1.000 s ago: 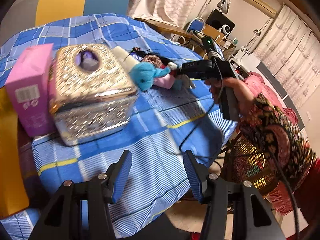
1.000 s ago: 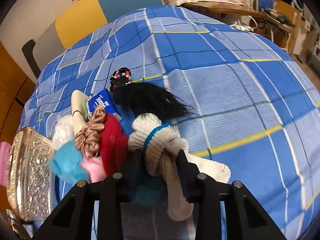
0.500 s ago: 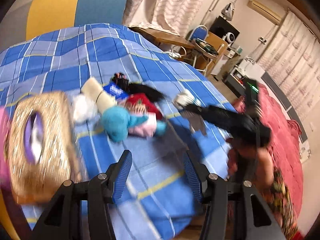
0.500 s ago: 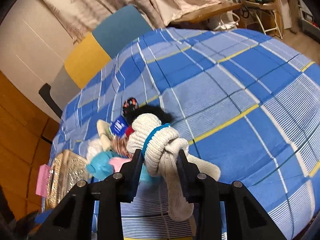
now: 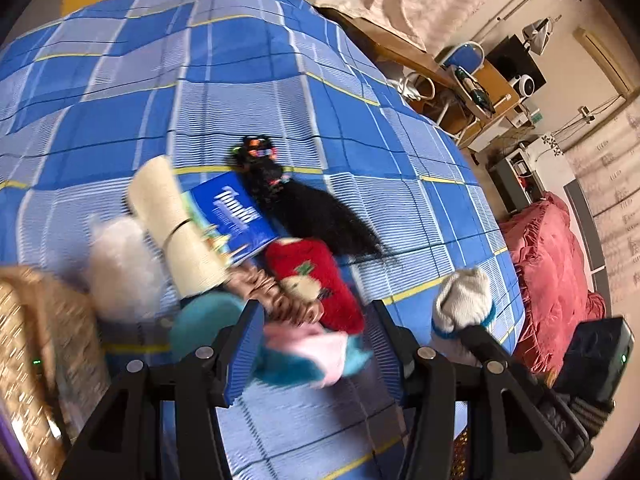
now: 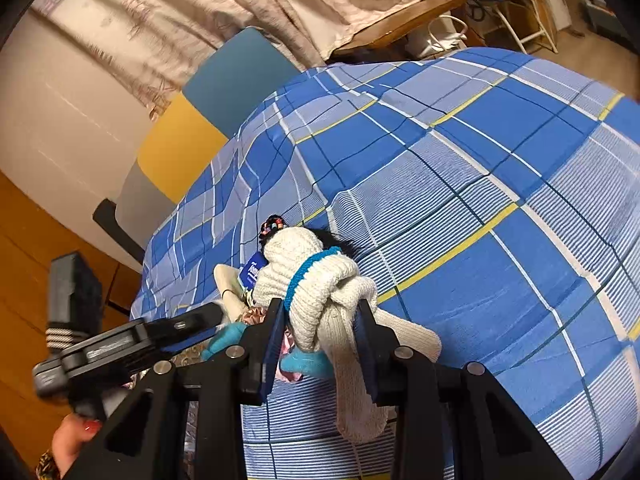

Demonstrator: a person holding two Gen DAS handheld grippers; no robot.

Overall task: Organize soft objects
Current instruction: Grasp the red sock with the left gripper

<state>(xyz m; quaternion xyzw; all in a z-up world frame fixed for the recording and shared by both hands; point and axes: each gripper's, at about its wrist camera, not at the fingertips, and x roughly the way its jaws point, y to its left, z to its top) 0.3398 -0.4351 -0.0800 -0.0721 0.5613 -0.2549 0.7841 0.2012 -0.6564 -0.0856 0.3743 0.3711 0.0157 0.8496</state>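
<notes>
My right gripper [image 6: 320, 316] is shut on a knotted cream sock with a blue stripe [image 6: 320, 288] and holds it above the bed; the sock also shows in the left wrist view [image 5: 464, 304]. My left gripper [image 5: 316, 320] is open, its jaws on either side of a teal and pink plush toy [image 5: 296, 352] in a pile of soft things. The pile holds a red sock [image 5: 316, 276], a tan scrunchie [image 5: 268, 288], a cream roll [image 5: 176, 224], a white fluffy item [image 5: 120, 264], a blue tissue pack [image 5: 236, 216] and a black hairpiece [image 5: 316, 216].
The pile lies on a blue plaid bedspread [image 5: 240, 80]. A gold glittery box [image 5: 36, 360] stands at the left. A red cushion [image 5: 552, 280] lies on the floor at the right. A desk with chairs [image 5: 460, 80] stands behind the bed.
My left gripper has swung from the gold box to the pile, over the teal plush. My right gripper has lifted the cream sock up and away from the pile.
</notes>
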